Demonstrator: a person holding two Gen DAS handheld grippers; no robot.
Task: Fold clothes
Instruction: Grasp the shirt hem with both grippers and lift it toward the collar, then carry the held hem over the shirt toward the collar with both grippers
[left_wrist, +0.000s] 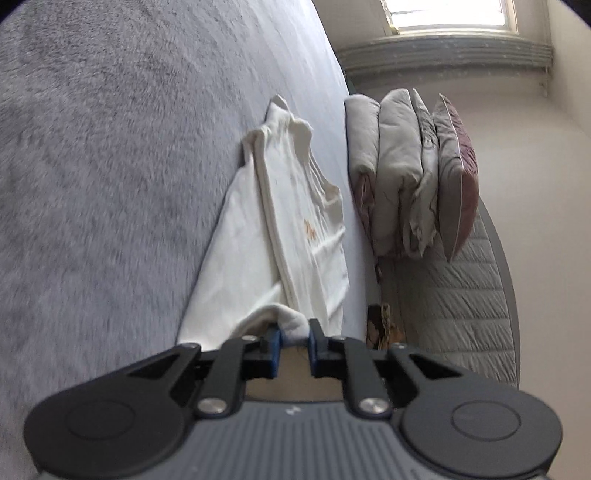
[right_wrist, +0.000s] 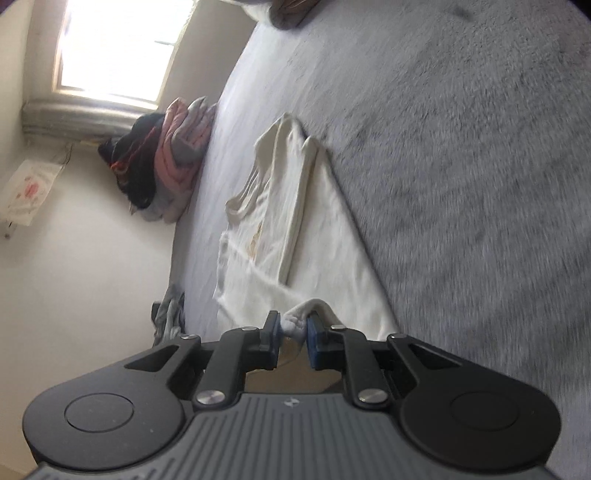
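Left gripper (left_wrist: 294, 334) and right gripper (right_wrist: 293, 328) each clamped on a bunched hem corner of the cream T-shirt (left_wrist: 295, 221), stretched toward twelve o'clock across the grey bedspread (left_wrist: 110, 166), probably to carry hem over to collar.

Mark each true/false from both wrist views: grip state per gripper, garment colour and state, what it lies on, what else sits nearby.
1. The left gripper is shut on the white top. True.
2. The right gripper hangs open above the fabric. False: it pinches a bunched edge of the same top.
3. The top is dark blue. False: it is cream white with a small orange mark.
4. The top lies on a grey fluffy blanket. True.
5. Stacked pillows show beyond the top in the left wrist view. True.
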